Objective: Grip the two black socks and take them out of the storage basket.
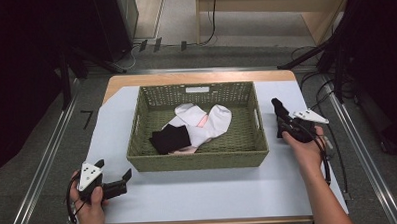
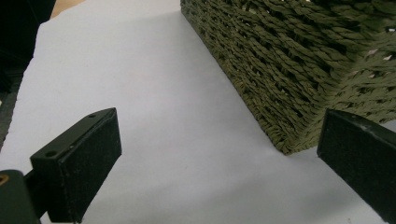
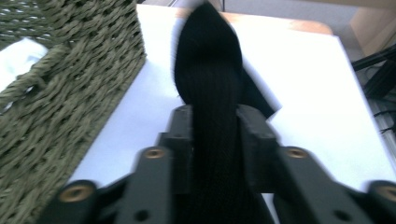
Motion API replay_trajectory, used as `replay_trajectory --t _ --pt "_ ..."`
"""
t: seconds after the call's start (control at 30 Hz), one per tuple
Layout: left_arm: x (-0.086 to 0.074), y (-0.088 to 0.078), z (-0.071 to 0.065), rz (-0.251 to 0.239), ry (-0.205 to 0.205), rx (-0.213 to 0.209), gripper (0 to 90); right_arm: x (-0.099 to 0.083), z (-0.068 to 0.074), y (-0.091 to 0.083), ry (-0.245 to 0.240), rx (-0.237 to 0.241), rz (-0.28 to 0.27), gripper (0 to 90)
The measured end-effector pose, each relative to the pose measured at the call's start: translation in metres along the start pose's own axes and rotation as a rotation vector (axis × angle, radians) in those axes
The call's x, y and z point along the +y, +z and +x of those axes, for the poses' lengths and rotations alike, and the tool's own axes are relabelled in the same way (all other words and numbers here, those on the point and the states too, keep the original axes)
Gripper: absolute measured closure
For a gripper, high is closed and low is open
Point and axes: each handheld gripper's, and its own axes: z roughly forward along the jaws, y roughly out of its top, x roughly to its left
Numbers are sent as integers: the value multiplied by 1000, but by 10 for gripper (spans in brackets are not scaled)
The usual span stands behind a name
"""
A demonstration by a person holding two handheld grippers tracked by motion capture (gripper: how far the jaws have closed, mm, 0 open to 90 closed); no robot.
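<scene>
No legible text or labels anywhere

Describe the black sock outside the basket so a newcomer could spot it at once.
Start at the green woven basket in the middle of the white-covered table. Just past its right wall, the right claw has a black sock between its jaws. Unlike the black sock and white socks lying inside, this one is outside the basket.

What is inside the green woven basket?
Inside the basket lie white socks, a black sock and something pink. Whatever lies under them is covered.
</scene>
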Motion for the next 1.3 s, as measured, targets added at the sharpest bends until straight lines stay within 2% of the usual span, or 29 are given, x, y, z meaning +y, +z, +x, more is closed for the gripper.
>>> replay_trajectory --t 0.03,0.1,0.2,0.23,0.33,0.43,0.47,0.57,0.63,0.7,0.77,0.8,0.9,0.97,1.0,1.03,1.1,1.13,1.17,1.23,1.3 --pt "0 0 0 0 0 1 5 2 0 -2 14 8 -18 557" --pt "0 0 0 0 4 2 5 6 1 -6 49 13 -45 528" --pt "0 0 0 0 6 4 5 12 3 -12 64 9 -69 500" --pt "0 -1 0 0 6 4 5 19 5 -18 32 -1 -71 486" --pt "0 -1 0 1 6 5 5 25 9 -24 22 -3 -86 479" --pt "0 -1 0 -2 7 4 5 42 17 -36 8 -20 -133 470" --pt "0 -1 0 -2 7 4 5 42 17 -36 8 -20 -133 470" --pt "0 -1 0 -1 6 3 5 63 28 -48 8 -20 -184 468" --pt "0 -1 0 0 4 3 5 68 32 -50 4 -15 -199 467" --pt "0 -1 0 1 4 1 5 81 45 -55 -10 2 -231 463" --pt "0 -1 0 0 3 2 5 89 56 -55 -16 23 -235 455" --pt "0 -1 0 0 3 3 5 89 56 -55 -16 23 -235 455" --pt "0 -1 0 -2 3 2 5 97 76 -50 -40 52 -237 454" --pt "0 -1 0 -4 1 0 5 98 81 -48 -47 54 -238 454" --pt "0 -1 0 -5 0 0 5 101 92 -44 -53 68 -235 455" --pt "0 -1 0 -4 0 -1 5 101 92 -44 -53 68 -235 455" --pt "0 -1 0 -4 0 -1 5 103 105 -41 -61 75 -251 457" --pt "0 -1 0 -3 -1 -2 5 103 105 -41 -61 75 -251 457" --pt "0 -1 0 -1 -1 -2 5 104 114 -38 -57 92 -258 458" --pt "0 -1 0 -1 -2 -2 5 104 124 -32 -71 102 -251 458" --pt "0 -1 0 -2 -2 -2 5 104 128 -29 -78 110 -247 458"
